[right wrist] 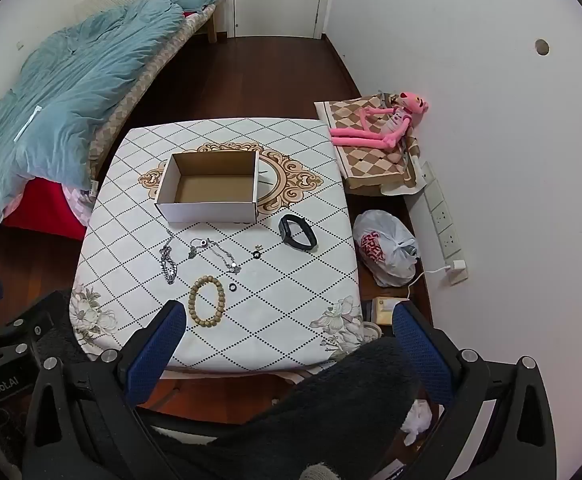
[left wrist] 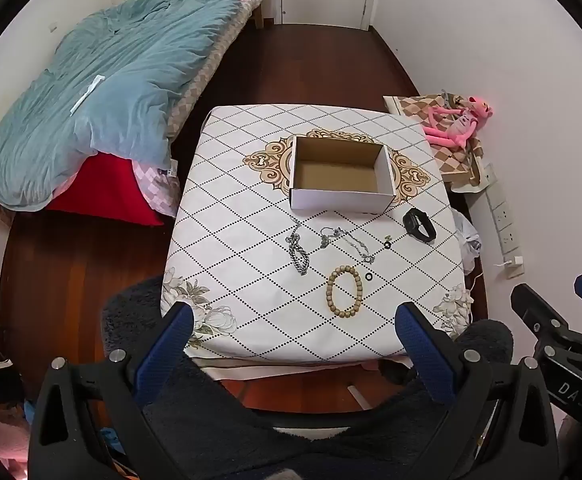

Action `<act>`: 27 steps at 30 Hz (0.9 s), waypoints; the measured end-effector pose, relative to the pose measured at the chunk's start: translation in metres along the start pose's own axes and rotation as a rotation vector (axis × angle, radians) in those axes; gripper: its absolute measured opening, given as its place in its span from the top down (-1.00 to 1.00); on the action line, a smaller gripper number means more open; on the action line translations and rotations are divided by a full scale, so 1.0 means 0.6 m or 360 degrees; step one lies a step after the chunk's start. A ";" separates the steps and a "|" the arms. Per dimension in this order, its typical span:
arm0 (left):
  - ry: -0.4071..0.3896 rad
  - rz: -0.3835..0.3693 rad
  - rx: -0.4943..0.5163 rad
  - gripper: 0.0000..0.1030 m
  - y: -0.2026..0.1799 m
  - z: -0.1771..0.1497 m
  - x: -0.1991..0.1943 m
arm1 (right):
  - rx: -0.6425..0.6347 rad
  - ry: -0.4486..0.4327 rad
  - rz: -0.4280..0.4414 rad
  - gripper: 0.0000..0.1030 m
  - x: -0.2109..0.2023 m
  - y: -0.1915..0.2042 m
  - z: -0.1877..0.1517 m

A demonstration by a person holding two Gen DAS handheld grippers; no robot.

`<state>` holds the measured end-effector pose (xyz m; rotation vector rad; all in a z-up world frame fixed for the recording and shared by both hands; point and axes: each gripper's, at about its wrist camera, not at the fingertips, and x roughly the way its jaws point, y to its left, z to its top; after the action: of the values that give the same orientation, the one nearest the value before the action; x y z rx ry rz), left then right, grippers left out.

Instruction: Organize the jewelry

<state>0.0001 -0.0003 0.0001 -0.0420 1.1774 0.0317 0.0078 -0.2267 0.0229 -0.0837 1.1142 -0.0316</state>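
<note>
Both grippers, left gripper (left wrist: 293, 330) and right gripper (right wrist: 285, 330), hover spread and empty at the frames' bottom, aimed toward the wooden bead bracelet (left wrist: 343, 291) below the empty cardboard box (left wrist: 341, 172), likely its destination.

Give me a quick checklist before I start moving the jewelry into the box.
1. Cardboard box open and empty: ok.
2. Left gripper jaws wide open, nothing held: ok.
3. Right gripper jaws wide open, nothing held: ok.
4. Beaded bracelet nearest, lying apart from other pieces: ok.
5. Silver chains free of tangles: cannot tell.
6. Black watch and two small black rings clear of the table edge: ok.
</note>
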 end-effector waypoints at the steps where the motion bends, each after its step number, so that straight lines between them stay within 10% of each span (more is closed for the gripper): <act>1: -0.0021 -0.0037 -0.0013 -1.00 0.002 -0.001 -0.001 | -0.0001 0.0004 -0.0003 -1.00 0.000 0.000 0.000; 27: -0.0034 -0.0012 0.0006 -1.00 -0.005 0.005 -0.018 | -0.0018 -0.0006 -0.0016 -1.00 -0.011 0.006 0.006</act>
<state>-0.0009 -0.0032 0.0111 -0.0426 1.1557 0.0236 0.0083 -0.2223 0.0299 -0.0998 1.1104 -0.0341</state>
